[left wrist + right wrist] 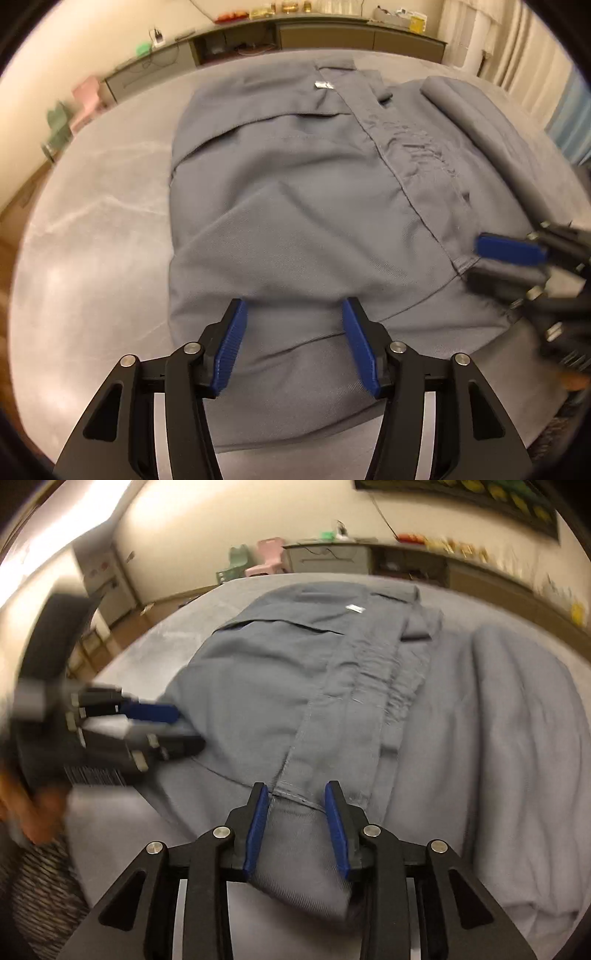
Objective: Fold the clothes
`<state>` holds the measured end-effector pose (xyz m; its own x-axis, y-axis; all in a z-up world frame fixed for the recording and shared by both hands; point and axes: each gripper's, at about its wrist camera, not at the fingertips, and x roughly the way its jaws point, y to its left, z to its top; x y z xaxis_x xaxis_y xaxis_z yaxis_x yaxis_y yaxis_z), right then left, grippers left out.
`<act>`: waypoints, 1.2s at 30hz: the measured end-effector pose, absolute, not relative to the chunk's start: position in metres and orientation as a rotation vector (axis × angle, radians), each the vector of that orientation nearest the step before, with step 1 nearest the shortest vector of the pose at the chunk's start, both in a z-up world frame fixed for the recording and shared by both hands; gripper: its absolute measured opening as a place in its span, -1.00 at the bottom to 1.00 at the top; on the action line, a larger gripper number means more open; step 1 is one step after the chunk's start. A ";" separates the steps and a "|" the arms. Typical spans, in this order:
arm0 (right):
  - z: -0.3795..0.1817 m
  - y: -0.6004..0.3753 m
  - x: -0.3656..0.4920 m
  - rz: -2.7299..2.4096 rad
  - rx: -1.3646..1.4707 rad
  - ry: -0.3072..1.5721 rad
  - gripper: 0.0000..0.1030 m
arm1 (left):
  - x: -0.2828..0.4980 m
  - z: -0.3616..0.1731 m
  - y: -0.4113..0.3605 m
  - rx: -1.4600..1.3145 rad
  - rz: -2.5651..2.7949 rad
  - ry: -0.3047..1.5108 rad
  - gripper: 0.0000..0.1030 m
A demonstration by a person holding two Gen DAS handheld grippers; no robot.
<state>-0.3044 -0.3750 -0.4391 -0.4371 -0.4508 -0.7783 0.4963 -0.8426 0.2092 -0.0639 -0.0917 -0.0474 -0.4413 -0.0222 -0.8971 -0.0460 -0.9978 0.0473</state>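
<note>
Grey garment (295,192) spread on bed (92,240); left gripper (295,314) fingers parted, empty; right gripper (295,794) fingers apart astride hem.

Left claw (293,343) open over grey garment (295,192).

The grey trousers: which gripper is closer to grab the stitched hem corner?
Probably right. The right gripper sits directly at the grey trousers' stitched hem corner; the left gripper hovers open over plain cloth.
</note>
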 end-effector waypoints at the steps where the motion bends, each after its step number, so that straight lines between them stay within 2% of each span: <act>1: -0.435 -0.372 -0.305 -2.259 1.238 0.033 -0.31 | -0.062 -0.046 -0.094 -1.659 2.649 0.066 0.13; 4: -0.397 -0.340 -0.312 -2.290 1.198 -0.041 -0.27 | -0.053 -0.022 -0.099 -1.583 2.714 0.031 0.13; 5: -0.384 -0.316 -0.303 -2.348 1.159 -0.070 -0.19 | -0.050 -0.008 -0.101 -1.507 2.760 0.005 0.13; 7: -0.368 -0.263 -0.290 -2.511 1.114 -0.131 0.22 | -0.048 0.019 -0.103 -1.396 2.773 -0.132 0.20; 9: -0.367 -0.211 -0.285 -2.687 1.131 -0.206 0.31 | -0.054 0.040 -0.095 -1.339 2.708 -0.286 0.43; 11: -0.382 -0.173 -0.290 -2.740 1.221 -0.345 0.32 | -0.066 0.055 -0.069 -1.317 2.622 -0.325 0.45; 14: -0.402 -0.141 -0.294 -2.746 1.313 -0.498 0.31 | -0.090 0.070 -0.006 -1.317 2.520 -0.220 0.45; 17: -0.408 -0.139 -0.294 -2.729 1.341 -0.523 0.31 | -0.114 0.054 0.069 -1.356 2.378 -0.075 0.45; 19: -0.408 -0.135 -0.295 -2.722 1.339 -0.572 0.31 | -0.124 0.023 0.107 -1.468 2.301 0.011 0.45; 22: -0.409 -0.127 -0.296 -2.706 1.323 -0.609 0.32 | -0.122 -0.026 0.123 -1.660 2.265 0.156 0.43; 23: -0.409 -0.124 -0.296 -2.700 1.318 -0.621 0.32 | -0.119 -0.033 0.125 -1.649 2.276 0.182 0.48; 25: -0.411 -0.127 -0.297 -2.686 1.308 -0.619 0.32 | -0.121 -0.033 0.126 -1.673 2.259 0.170 0.47; 29: -0.417 -0.141 -0.304 -2.631 1.278 -0.703 0.31 | -0.147 0.009 0.123 -1.613 2.347 0.047 0.48; 30: -0.417 -0.147 -0.304 -2.654 1.288 -0.639 0.19 | -0.158 0.017 0.128 -1.610 2.361 0.042 0.48; 32: -0.415 -0.161 -0.304 -2.703 1.308 -0.494 -0.30 | -0.183 0.020 0.154 -1.658 2.352 0.109 0.49; 33: -0.414 -0.168 -0.304 -2.726 1.317 -0.421 -0.67 | -0.196 0.016 0.170 -1.695 2.330 0.165 0.49; 34: -0.407 -0.170 -0.300 -2.738 1.263 -0.402 -0.78 | -0.207 0.008 0.186 -1.734 2.295 0.227 0.49; 36: -0.390 -0.174 -0.290 -2.758 1.134 -0.370 -0.82 | -0.226 -0.007 0.218 -1.800 2.229 0.346 0.49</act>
